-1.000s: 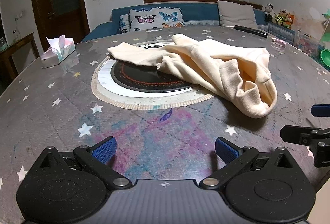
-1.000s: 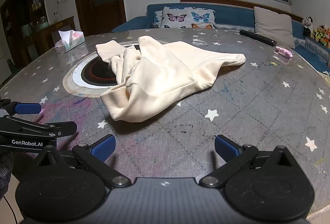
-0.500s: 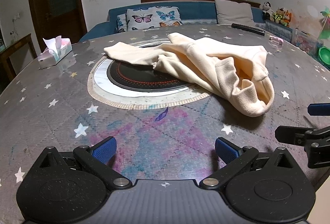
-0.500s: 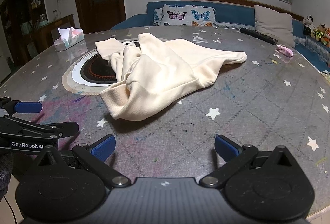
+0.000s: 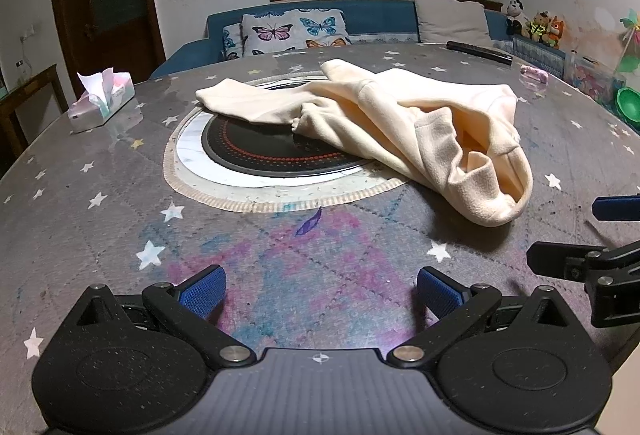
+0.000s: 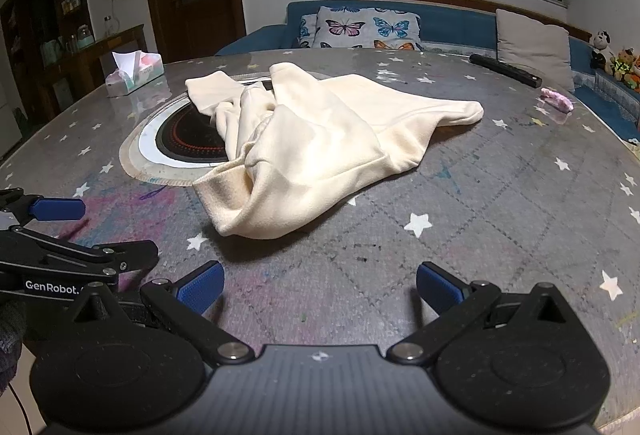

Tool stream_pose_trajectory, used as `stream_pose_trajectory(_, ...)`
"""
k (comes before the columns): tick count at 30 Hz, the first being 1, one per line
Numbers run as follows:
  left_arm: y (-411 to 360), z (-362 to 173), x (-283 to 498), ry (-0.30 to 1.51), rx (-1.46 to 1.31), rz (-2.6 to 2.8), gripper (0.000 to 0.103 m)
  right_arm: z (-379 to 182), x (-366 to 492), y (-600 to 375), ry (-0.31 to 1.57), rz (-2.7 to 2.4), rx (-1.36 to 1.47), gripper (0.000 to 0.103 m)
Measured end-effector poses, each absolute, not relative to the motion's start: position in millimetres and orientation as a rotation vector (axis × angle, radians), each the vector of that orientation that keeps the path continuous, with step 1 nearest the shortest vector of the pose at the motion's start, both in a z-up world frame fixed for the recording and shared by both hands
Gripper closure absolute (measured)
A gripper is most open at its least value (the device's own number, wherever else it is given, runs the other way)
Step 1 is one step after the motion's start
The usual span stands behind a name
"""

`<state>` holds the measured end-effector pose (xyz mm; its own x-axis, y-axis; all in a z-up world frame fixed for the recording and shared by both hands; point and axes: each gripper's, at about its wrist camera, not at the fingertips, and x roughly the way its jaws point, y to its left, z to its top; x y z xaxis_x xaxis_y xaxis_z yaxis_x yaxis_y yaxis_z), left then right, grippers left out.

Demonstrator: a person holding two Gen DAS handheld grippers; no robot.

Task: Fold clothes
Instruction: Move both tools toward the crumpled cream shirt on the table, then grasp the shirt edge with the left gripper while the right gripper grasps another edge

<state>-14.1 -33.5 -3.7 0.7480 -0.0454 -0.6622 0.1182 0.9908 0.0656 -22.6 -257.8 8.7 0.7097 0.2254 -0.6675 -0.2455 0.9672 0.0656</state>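
A crumpled cream fleece garment (image 5: 404, 123) lies on the round star-patterned table (image 5: 120, 195), partly over the black hot plate (image 5: 256, 147) at the table's centre. It also shows in the right wrist view (image 6: 320, 151), its open hem toward me. My left gripper (image 5: 320, 293) is open and empty, low over the near table edge, well short of the garment. My right gripper (image 6: 318, 287) is open and empty, just short of the hem. Each gripper shows at the edge of the other's view, the right one (image 5: 592, 231) and the left one (image 6: 68, 231).
A tissue box (image 5: 100, 101) stands at the table's left. A black remote (image 6: 504, 70) and a small pink object (image 6: 557, 99) lie at the far right. A blue sofa with butterfly cushions (image 5: 288, 31) is behind the table. A green bowl (image 5: 628, 103) sits at the right.
Both grippers have shifted slightly over the near table edge. The garment has not moved and both grippers stay open.
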Motion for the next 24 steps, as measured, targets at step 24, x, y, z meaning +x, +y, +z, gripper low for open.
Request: stream_pose_trajectory(24, -32.0, 4.6, 8.9, 0.714, 0.097, -0.096, 0.000, 17.0, -5.1, -253.3, 0.735, 0.292, -0.045, 0.000)
